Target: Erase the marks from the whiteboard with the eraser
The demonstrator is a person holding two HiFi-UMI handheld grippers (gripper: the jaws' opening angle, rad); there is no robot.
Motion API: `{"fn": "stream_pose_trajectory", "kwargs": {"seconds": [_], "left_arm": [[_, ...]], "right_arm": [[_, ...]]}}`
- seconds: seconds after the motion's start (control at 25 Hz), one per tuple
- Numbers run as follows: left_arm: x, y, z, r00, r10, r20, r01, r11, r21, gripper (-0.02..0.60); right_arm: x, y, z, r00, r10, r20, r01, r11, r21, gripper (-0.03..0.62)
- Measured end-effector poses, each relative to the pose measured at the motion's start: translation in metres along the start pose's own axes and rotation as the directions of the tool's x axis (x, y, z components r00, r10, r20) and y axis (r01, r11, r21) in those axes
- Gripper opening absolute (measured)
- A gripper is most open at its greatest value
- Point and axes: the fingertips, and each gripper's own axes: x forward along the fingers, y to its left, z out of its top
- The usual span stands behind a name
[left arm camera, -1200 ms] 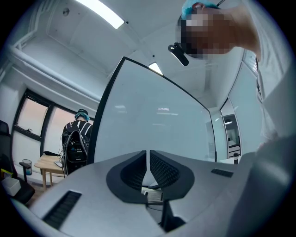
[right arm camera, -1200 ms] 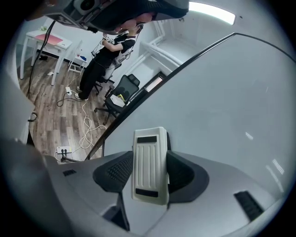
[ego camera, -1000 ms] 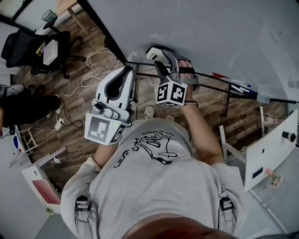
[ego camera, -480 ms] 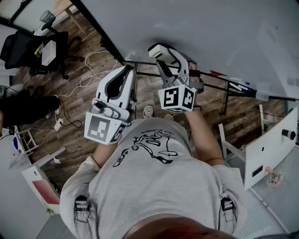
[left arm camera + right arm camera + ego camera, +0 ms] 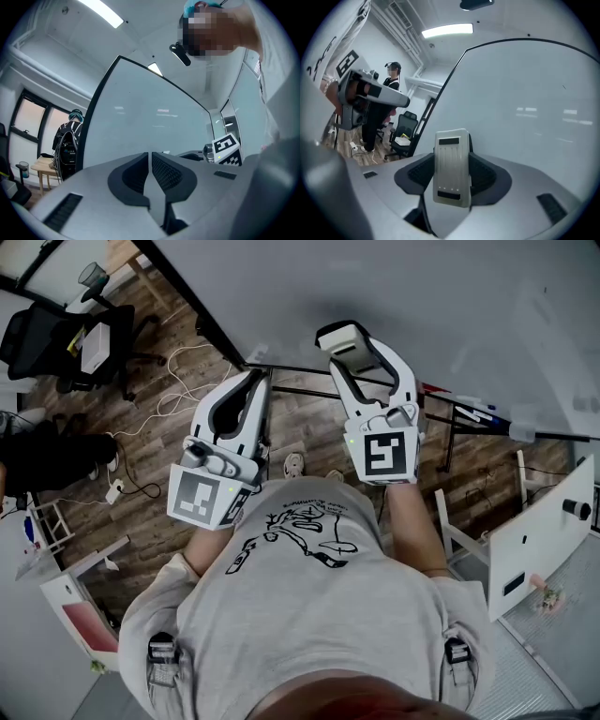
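The whiteboard (image 5: 403,296) fills the top of the head view; I see no clear marks on it. My right gripper (image 5: 347,345) is shut on the white eraser (image 5: 339,334), held up close to the board's lower edge. In the right gripper view the eraser (image 5: 451,164) stands upright between the dark pads (image 5: 485,176), with the whiteboard (image 5: 525,103) behind it. My left gripper (image 5: 260,382) points at the board's lower left corner. In the left gripper view its jaws (image 5: 150,159) are shut with nothing between them, facing the whiteboard (image 5: 154,117).
A marker tray (image 5: 473,413) with pens runs along the board's stand at right. An office chair (image 5: 80,338) and cables (image 5: 183,381) are on the wooden floor at left. A white cabinet (image 5: 539,531) stands at right. A person (image 5: 391,77) stands in the background.
My right gripper has lifted the eraser up and to the right, nearer the whiteboard, and its marker cube has turned towards me. The left gripper has stayed put.
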Motion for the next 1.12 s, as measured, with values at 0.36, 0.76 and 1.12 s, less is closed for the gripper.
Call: {"fn": "stream_pose_trajectory", "kwargs": {"seconds": [0.36,0.76,1.12], "left_arm": [[0.009,-0.012,0.003,1.0,-0.008,0.006,0.008,1.0,0.004,0.038],[0.018,-0.029,0.009,1.0,-0.018,0.016,0.018,1.0,0.008,0.038],[0.027,-0.047,0.01,0.999,-0.03,0.021,0.03,1.0,0.008,0.038]], "right_arm": [[-0.04,-0.034,0.016,0.996,-0.032,0.08,0.013,0.973,0.231,0.239],[-0.088,-0.063,0.023,0.99,-0.053,0.129,0.011,0.951,0.309,0.241],[-0.122,-0.075,0.023,0.985,-0.09,0.146,0.032,0.931,0.362,0.241]]}}
